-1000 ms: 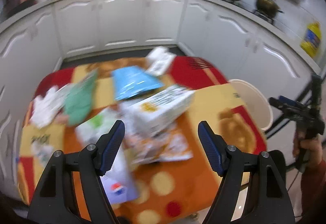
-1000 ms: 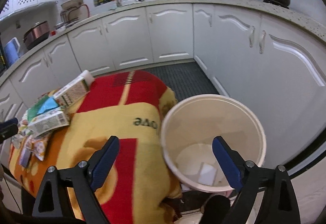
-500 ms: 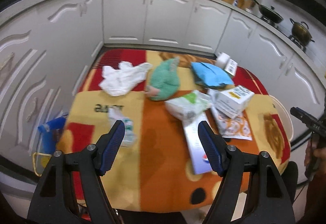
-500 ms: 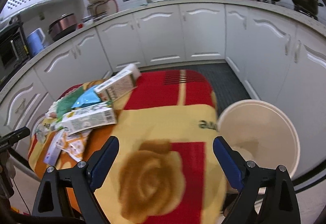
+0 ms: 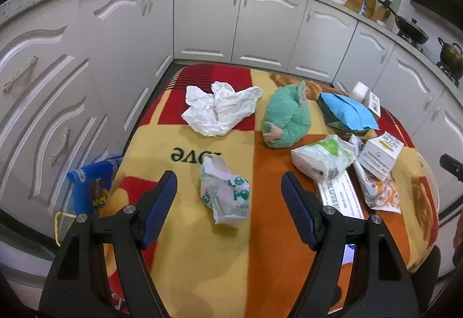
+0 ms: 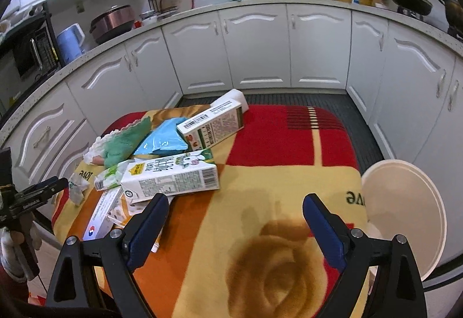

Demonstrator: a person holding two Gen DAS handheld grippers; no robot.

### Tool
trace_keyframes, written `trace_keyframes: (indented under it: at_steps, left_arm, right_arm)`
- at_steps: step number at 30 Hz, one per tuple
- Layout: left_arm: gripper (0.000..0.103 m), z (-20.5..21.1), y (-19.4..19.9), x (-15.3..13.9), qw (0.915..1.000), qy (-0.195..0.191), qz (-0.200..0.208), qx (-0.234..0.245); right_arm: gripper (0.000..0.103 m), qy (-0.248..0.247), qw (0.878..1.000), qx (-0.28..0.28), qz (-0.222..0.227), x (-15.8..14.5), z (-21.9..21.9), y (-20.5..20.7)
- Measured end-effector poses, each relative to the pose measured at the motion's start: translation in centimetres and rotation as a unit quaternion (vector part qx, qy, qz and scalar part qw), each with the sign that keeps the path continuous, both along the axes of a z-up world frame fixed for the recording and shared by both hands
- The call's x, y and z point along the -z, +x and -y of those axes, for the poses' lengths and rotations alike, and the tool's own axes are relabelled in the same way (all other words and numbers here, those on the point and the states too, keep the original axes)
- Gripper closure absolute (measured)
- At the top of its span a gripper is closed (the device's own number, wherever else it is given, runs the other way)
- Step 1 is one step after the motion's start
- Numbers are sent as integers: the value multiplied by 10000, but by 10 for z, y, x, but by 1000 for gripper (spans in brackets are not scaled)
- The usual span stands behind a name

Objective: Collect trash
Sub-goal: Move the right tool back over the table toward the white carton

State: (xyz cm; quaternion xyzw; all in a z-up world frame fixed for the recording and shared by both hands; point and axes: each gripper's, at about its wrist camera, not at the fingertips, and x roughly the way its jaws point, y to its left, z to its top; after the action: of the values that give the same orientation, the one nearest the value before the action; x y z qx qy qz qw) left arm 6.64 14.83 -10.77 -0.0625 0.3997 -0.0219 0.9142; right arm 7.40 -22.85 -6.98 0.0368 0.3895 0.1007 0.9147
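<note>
Trash lies on a small table covered by a red, yellow and orange blanket (image 5: 202,274). My left gripper (image 5: 228,202) is open and empty, with a crumpled printed wrapper (image 5: 225,190) lying between its fingers on the blanket. Beyond are crumpled white paper (image 5: 220,111), a green plush cloth (image 5: 285,118), a blue bag (image 5: 347,112), a white-green packet (image 5: 322,158) and a small carton (image 5: 380,151). My right gripper (image 6: 234,219) is open and empty above the blanket, just right of a milk carton (image 6: 170,177). A cream bucket (image 6: 402,216) stands to its right, beside the table.
White kitchen cabinets (image 5: 260,28) ring the table closely. A blue snack bag (image 5: 92,187) hangs at the table's left edge. A second carton (image 6: 214,122) lies at the far side. A flat printed box (image 6: 101,213) sits at the near left.
My left gripper has swung left and lowered over the crumpled wrapper. My right gripper has swung left from above the bucket to above the table.
</note>
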Motion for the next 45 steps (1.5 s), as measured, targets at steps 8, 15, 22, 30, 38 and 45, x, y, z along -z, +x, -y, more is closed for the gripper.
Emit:
trace_keyframes:
  at_steps: [8,15,22,30,38,45]
  left_arm:
    - [30,3,9,8,9998,159,-15,-70]
    - [30,0,18,17,9998,75,-126,-106]
    - [30,5,33,26,9997,42,-235,-34]
    - [30,15,51,32,9993,32,-368,32]
    - [30,12,52,46,9987,-78,-499,16]
    - [28,7,51,47,9986,-225,-481,23]
  right_arm:
    - [10,-26,10000,-40,-83,5,-14,13]
    - [10,20,9999,-52,-95,3,-25,31]
    - [10,67,9997,24,-251,2,-37,67]
    - [10,146,9987,-12,-482,5,-48,87]
    - [10,16,9985,-78,-548,13,-43,73]
    - [10,421,9969,231,-622,12,-38,107]
